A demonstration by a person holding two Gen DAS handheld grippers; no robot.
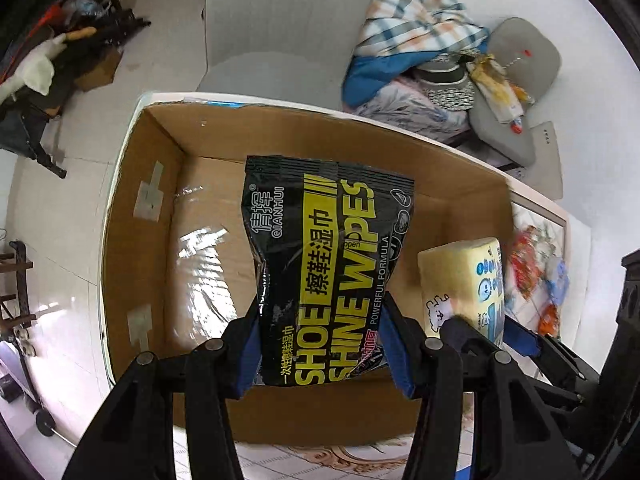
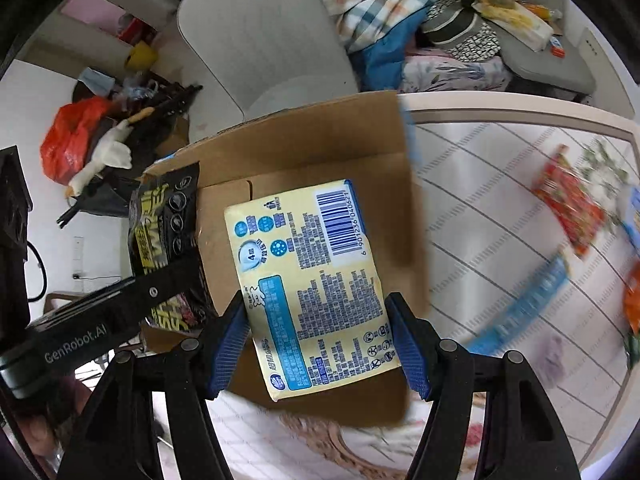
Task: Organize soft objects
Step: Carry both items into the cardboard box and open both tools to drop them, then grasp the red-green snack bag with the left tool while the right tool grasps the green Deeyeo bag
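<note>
My left gripper (image 1: 320, 344) is shut on a black and yellow pack of shoe shine wipes (image 1: 324, 248), which hangs over the open cardboard box (image 1: 156, 184). The box's bottom below it is bare. My right gripper (image 2: 316, 344) is shut on a pale yellow tissue pack (image 2: 308, 280) with blue print and a barcode, held above the box's right part (image 2: 304, 148). In the left wrist view the tissue pack (image 1: 464, 276) shows at the right, beside the wipes. In the right wrist view the wipes pack (image 2: 164, 232) and the left gripper's black body show at the left.
The box stands on a table with a patterned cloth (image 2: 500, 184). Red, blue and orange packets (image 2: 568, 208) lie blurred on the cloth to the right. Behind the table are a grey chair (image 2: 260, 40) and a heap of bedding and cushions (image 1: 424, 40). Clutter lies on the floor at left.
</note>
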